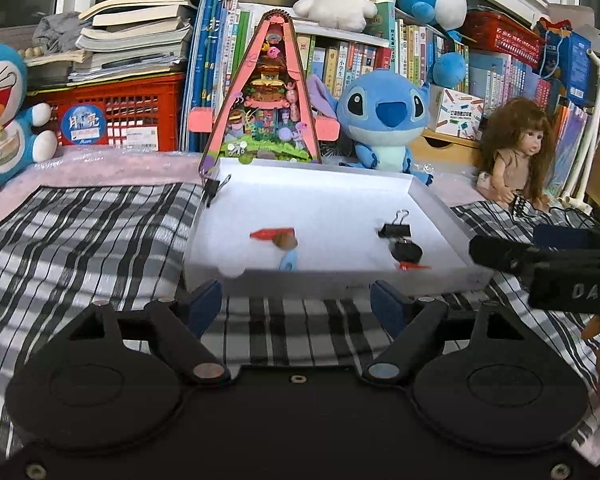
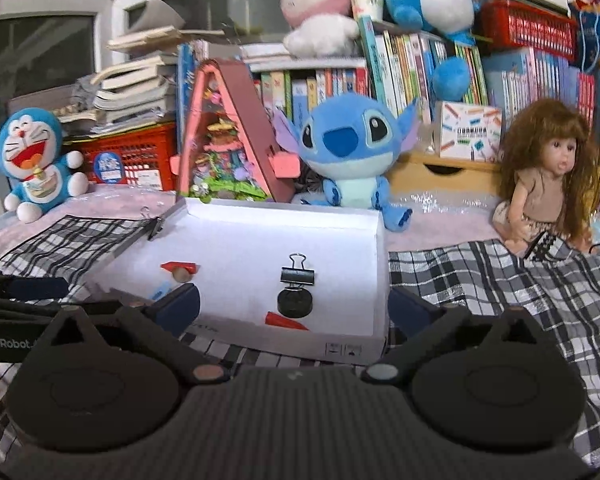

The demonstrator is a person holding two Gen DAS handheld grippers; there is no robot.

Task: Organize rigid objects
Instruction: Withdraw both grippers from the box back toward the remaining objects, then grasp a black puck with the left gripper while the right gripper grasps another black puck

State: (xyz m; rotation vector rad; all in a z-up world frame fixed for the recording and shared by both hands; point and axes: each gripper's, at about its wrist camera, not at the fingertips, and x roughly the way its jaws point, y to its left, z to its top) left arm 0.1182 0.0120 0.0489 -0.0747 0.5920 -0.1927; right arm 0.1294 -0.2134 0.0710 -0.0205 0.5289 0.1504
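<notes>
A shallow white box (image 1: pixel 440 208) (image 2: pixel 374 280) lies on the plaid cloth. Inside it are a black binder clip (image 1: pixel 395 229) (image 2: pixel 298 275), a black round disc (image 1: pixel 407 252) (image 2: pixel 295 303), two red pieces (image 1: pixel 270 234) (image 2: pixel 284 321), a brown round piece (image 1: pixel 286 242) (image 2: pixel 182 276) and a light blue piece (image 1: pixel 289 261). Another binder clip (image 1: pixel 214 188) (image 2: pixel 154 226) is clamped on the box's far left corner. My left gripper (image 1: pixel 298 308) is open and empty just before the box's near wall. My right gripper (image 2: pixel 296 312) is open and empty at the box's near edge.
Plush toys stand behind the box: Doraemon (image 1: pixel 0 120) (image 2: pixel 36 160) and Stitch (image 1: pixel 384 120) (image 2: pixel 348 148). A pink triangular toy house (image 1: pixel 264 92) (image 2: pixel 228 140), a doll (image 1: pixel 516 148) (image 2: pixel 548 172), red crates and bookshelves fill the back. The right gripper body (image 1: pixel 560 272) shows at the right.
</notes>
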